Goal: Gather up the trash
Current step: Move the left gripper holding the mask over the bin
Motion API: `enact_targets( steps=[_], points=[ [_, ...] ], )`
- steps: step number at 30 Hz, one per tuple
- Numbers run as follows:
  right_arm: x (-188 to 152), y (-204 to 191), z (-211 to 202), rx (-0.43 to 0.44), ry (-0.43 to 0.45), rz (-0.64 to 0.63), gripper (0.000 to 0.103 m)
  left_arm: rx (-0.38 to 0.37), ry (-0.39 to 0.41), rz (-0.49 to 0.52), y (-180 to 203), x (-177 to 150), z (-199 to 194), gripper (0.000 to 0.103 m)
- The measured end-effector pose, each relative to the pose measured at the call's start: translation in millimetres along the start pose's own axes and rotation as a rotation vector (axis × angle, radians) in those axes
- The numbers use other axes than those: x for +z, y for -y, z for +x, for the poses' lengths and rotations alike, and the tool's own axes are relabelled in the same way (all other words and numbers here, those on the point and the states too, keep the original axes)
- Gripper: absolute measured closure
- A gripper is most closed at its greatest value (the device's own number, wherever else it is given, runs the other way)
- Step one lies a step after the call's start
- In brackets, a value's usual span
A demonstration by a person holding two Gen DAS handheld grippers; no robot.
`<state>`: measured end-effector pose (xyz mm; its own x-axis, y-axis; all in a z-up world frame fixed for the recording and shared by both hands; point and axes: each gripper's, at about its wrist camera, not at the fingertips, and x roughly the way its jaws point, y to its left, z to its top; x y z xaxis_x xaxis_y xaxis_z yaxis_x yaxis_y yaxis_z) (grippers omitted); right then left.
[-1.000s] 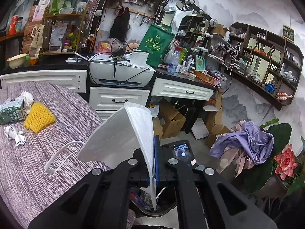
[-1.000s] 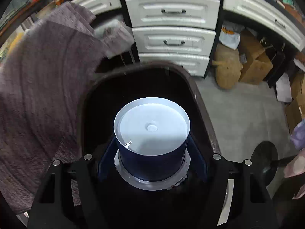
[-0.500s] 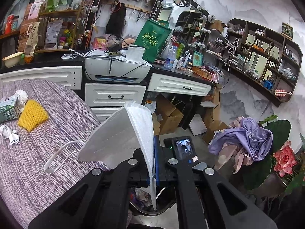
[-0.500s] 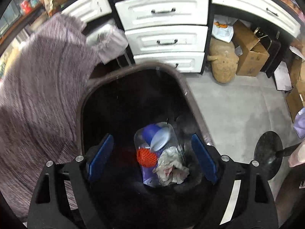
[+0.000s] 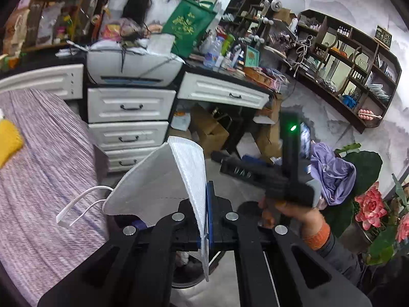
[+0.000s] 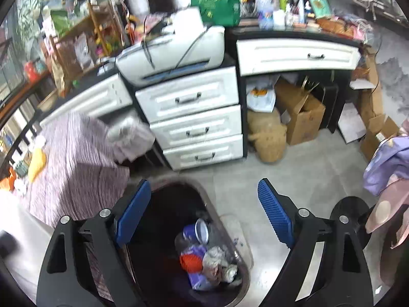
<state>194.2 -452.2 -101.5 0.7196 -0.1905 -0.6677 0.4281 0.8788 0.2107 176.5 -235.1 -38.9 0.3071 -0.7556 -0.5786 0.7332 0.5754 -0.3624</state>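
The bin (image 6: 163, 250) is cut off by the lower edge; shelf clutter (image 6: 76, 33) at upper left is blurred.

My left claw (image 5: 205, 220), matt black plastic with ribbed blue pads, pinches a white quilted-fabric mask (image 5: 163, 179). The table (image 5: 38, 179) wears rough purple woven cloth. The bin (image 6: 163, 230) is dark plastic; the drawers (image 6: 194, 117) are glossy white.
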Motion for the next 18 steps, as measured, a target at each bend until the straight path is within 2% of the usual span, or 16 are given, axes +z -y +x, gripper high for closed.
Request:
enact_targets(
  steps=[7,12,15,18],
  points=[
    [17.8,18.0,-27.6,-0.019,0.086,0.029,0.015,-0.030,-0.086,0.007,8.0,-0.8,36.6,0.099],
    [19.9,24.7,-29.6,-0.020,0.088,0.047,0.015,-0.039,-0.161,0.010,11.0,-3.9,66.8,0.099],
    [19.6,28.5,-28.9,-0.015,0.086,0.057,0.015,-0.025,-0.222,0.016,9.9,-8.4,84.4,0.099],
    [17.7,30.2,-28.0,-0.016,0.080,0.059,0.015,-0.041,-0.291,0.005,7.2,-13.0,99.1,0.099]
  ],
)
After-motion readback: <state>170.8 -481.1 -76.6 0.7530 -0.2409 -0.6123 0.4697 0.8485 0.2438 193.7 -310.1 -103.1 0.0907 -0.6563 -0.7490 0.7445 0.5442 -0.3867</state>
